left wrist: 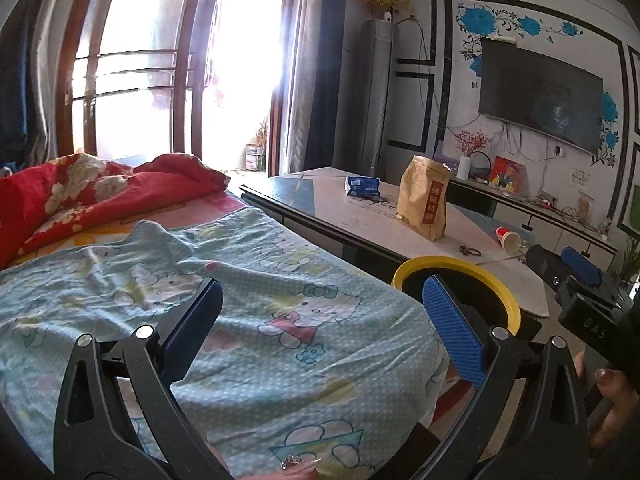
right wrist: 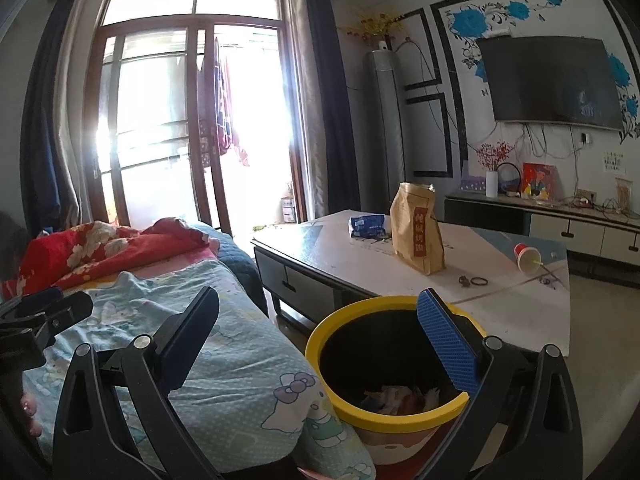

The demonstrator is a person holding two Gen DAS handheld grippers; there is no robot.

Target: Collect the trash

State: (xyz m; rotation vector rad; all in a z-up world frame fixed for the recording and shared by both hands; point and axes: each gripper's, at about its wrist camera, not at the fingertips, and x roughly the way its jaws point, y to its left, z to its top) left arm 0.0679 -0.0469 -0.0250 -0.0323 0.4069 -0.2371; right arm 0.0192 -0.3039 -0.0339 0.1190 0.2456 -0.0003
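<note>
A yellow-rimmed black bin point(right wrist: 320, 350) stands on the floor between the bed and the coffee table, with crumpled scraps inside; its rim point(left wrist: 500, 280) also shows in the left wrist view. On the table lie a tipped red paper cup point(right wrist: 527, 257) point(left wrist: 508, 237), a blue packet point(right wrist: 368, 226) point(left wrist: 362, 186) and an upright brown paper bag point(right wrist: 418, 228) point(left wrist: 424, 204). My right gripper point(right wrist: 318, 306) hovers open over the bin's near side, holding nothing. My left gripper point(left wrist: 322, 296) is open above the blue blanket, nothing between its fingers. The right gripper point(left wrist: 576, 272) shows at the far right of the left wrist view.
The coffee table point(right wrist: 500, 312) carries a hair tie and a small dark item point(right wrist: 472, 280). A bed with a blue cartoon blanket point(left wrist: 200, 280) and red quilt point(left wrist: 80, 192) fills the left. A TV point(right wrist: 552, 80), a cabinet point(right wrist: 580, 228) and a tall air conditioner point(right wrist: 386, 128) line the far wall.
</note>
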